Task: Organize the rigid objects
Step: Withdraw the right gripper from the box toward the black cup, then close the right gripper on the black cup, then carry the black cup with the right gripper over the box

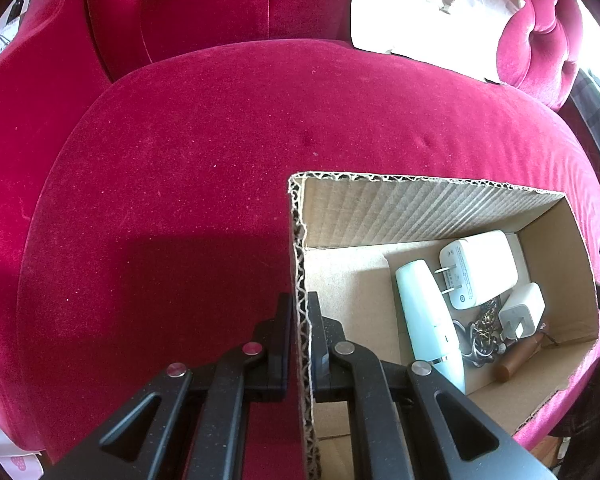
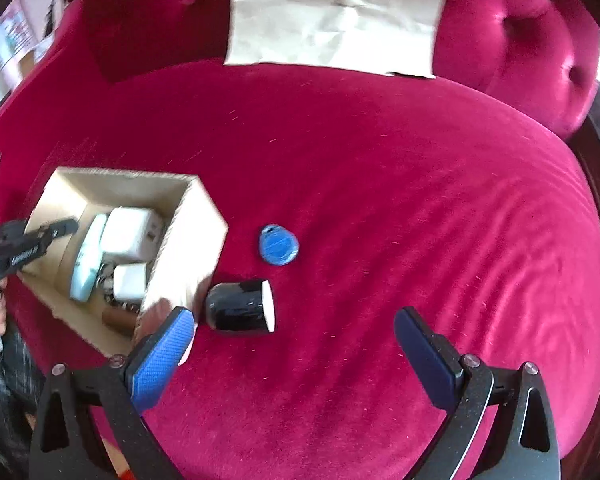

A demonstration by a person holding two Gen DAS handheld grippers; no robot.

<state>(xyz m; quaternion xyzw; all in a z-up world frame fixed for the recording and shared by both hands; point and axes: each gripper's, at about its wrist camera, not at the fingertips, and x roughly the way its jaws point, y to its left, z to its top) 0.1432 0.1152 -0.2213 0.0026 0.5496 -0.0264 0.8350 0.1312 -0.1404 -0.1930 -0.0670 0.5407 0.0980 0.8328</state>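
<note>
The open brown cardboard box (image 2: 112,240) on the red velvet seat (image 2: 380,180) already holds two white plug adapters and a pale mint tube. The left gripper (image 1: 300,344) pinches its wall. Right of it, a black cylinder (image 2: 240,310) and blue round tag (image 2: 279,245) remain outside; the right gripper (image 2: 296,344) hovers spread wide, empty.

Left claw (image 1: 300,340) straddles near-left wall of box (image 1: 420,208): one finger outside, one inside. In box, ahead-right of claw: tube (image 1: 428,312) nearest, big charger (image 1: 480,268) behind it, small charger (image 1: 522,312) to the right, cylinder (image 1: 518,358) at near-right. Right claw (image 2: 296,340): cup (image 2: 240,310) on its side just ahead-left, touching box corner; disc (image 2: 279,245) further ahead. Paper bag (image 2: 332,20) far back on sofa (image 2: 420,200).
</note>
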